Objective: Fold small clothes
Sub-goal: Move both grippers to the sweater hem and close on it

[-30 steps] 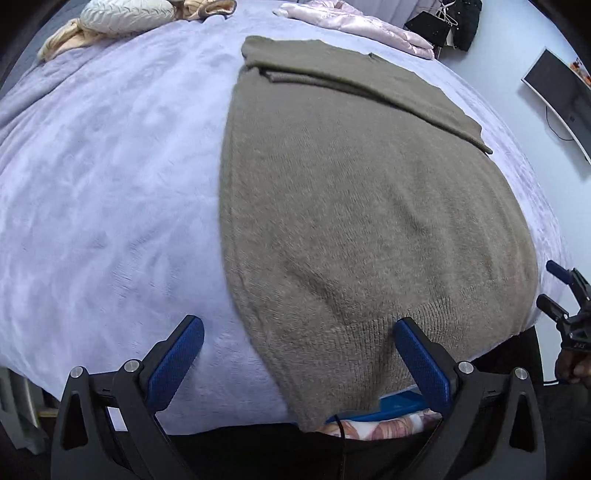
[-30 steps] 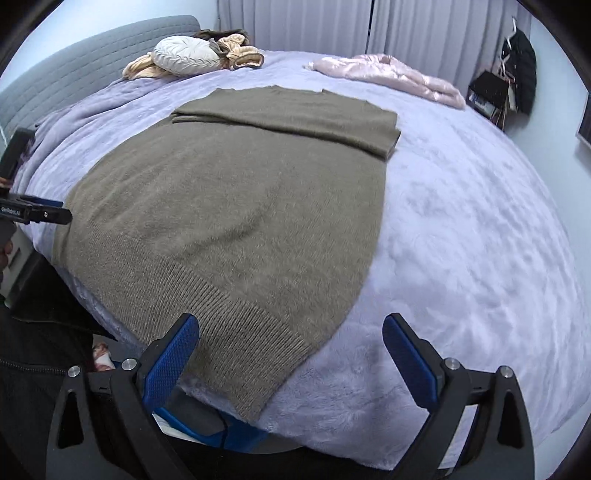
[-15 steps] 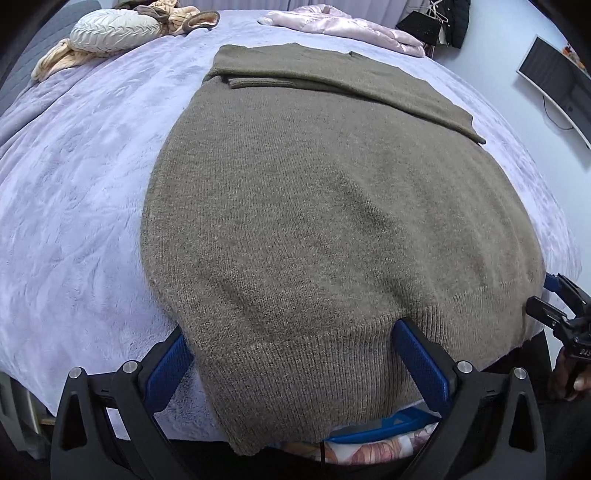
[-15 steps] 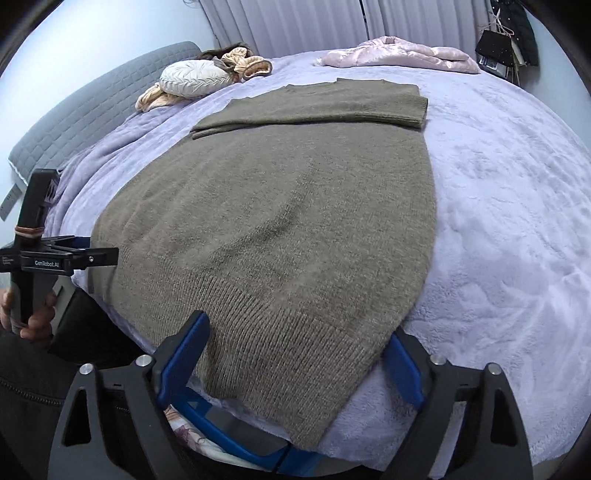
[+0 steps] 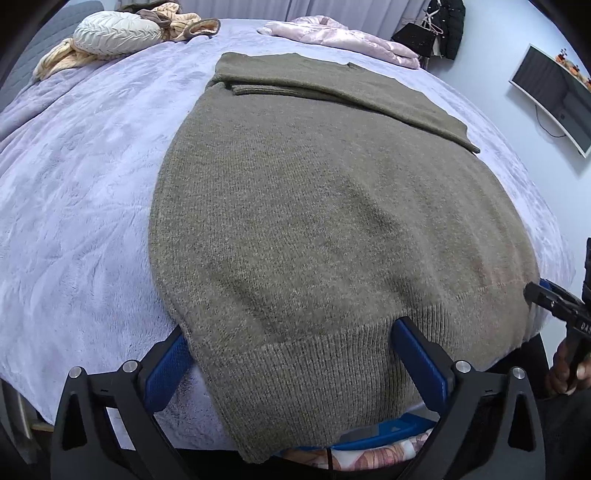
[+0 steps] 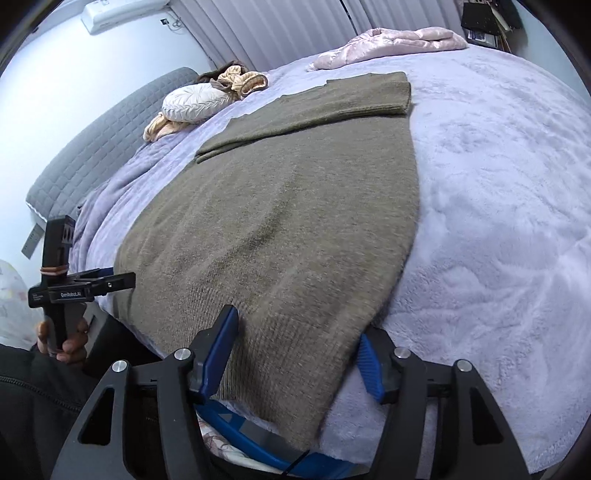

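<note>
While spread flat over the lilac blanket (image 5: 81, 192):
Sweater (image 5: 332, 221): olive-brown knit, straight ahead of both grippers, ribbed hem nearest, hanging over the bed edge below them; sleeves folded across the far end.
Left gripper (image 5: 291, 354): jaws wide apart, straddling the hem's left corner; left blue pad (image 5: 166, 365) tucked at the sweater's left edge over the blanket, right blue pad (image 5: 417, 358) pressed into the ribbing; nothing clamped.
Right gripper (image 6: 299, 354): jaws spread about as wide, astride the hem's right corner; left pad (image 6: 219, 350) on the ribbing, right pad (image 6: 369, 369) just past the sweater's right edge, over the blanket; not closed on the cloth.
Hands: right hand (image 5: 565, 369) low at the far right of the left gripper, wrapped round a black handle; left hand (image 6: 62, 339) low at the far left of the right gripper, likewise.
Far beyond the fingers: white cushion (image 5: 114, 35) ahead-left with beige clothes (image 5: 59, 59) beside it; pink jacket (image 5: 343, 40) ahead, past the folded sleeves.
Off to the right of the left gripper: dark screen (image 5: 554, 96) on the wall.
Off to the left of the right gripper: grey quilted headboard (image 6: 107, 144).
</note>
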{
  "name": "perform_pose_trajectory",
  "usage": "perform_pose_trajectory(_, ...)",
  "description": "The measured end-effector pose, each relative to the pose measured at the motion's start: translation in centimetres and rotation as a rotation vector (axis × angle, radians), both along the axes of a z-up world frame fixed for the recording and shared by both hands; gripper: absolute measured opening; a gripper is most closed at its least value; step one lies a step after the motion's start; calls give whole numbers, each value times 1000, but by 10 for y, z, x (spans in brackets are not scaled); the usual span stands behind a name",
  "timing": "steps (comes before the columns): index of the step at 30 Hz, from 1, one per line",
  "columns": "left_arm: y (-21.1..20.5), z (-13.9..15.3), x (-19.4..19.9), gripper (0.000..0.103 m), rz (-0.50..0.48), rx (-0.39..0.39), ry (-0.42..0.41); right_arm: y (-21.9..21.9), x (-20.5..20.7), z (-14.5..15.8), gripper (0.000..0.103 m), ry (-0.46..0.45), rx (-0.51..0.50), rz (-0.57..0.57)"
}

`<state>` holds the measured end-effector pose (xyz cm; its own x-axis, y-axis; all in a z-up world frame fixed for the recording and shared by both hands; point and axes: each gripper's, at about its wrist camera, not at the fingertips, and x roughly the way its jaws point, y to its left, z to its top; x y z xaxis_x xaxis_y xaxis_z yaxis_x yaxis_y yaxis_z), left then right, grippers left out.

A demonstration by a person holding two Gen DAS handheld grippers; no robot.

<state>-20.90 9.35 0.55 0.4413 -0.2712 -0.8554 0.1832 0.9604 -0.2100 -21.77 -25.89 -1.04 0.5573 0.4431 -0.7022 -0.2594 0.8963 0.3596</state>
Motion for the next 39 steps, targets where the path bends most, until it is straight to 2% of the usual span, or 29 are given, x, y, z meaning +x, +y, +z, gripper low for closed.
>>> perform_pose_trajectory(4,-9,0,3,102,21,37,1,19,0,2,69,-38,-93,8)
perform_pose_trajectory(8,-14,-1,4,102,32,57,-2,20,-5,0,79,-58,-95,18)
perform_pose_trajectory(16,-19,-3,4,102,68,72,-18,30,-6,0,86,-76,-139,15)
perform_pose_trajectory(19,-18,-3,3,102,60,64,-34,31,-6,0,86,-80,-149,7)
perform_pose_trajectory(21,-17,-2,2,102,64,54,-37,31,-8,1,82,-87,-162,-1)
perform_pose_trajectory(22,-16,-1,2,101,67,53,-38,30,-9,2,77,-90,-169,-6)
perform_pose_trajectory(23,-15,0,1,94,72,52,-42,28,-9,3,69,-88,-173,-12)
perform_pose_trajectory(24,-14,3,0,80,77,51,-57,26,-9,4,64,-87,-169,-11)
perform_pose_trajectory(25,-11,8,-3,68,77,44,-80,23,-10,6,50,-87,-153,-1)
perform_pose_trajectory(26,-9,12,-5,40,71,33,-96,19,-11,9,31,-85,-132,11)
perform_pose_trajectory(27,-5,16,-6,20,59,1,-104,16,-11,11,25,-81,-112,18)
perform_pose_trajectory(28,1,19,-6,15,48,-50,-103,12,-11,13,18,-77,-94,19)
perform_pose_trajectory(32,8,20,-1,14,48,-100,-87,1,-13,26,15,-93,-8,38)
perform_pose_trajectory(36,9,17,-1,15,47,-108,-86,4,-10,32,15,-86,8,60)
perform_pose_trajectory(39,14,8,2,22,62,-155,-41,11,-3,18,28,-11,-13,74)
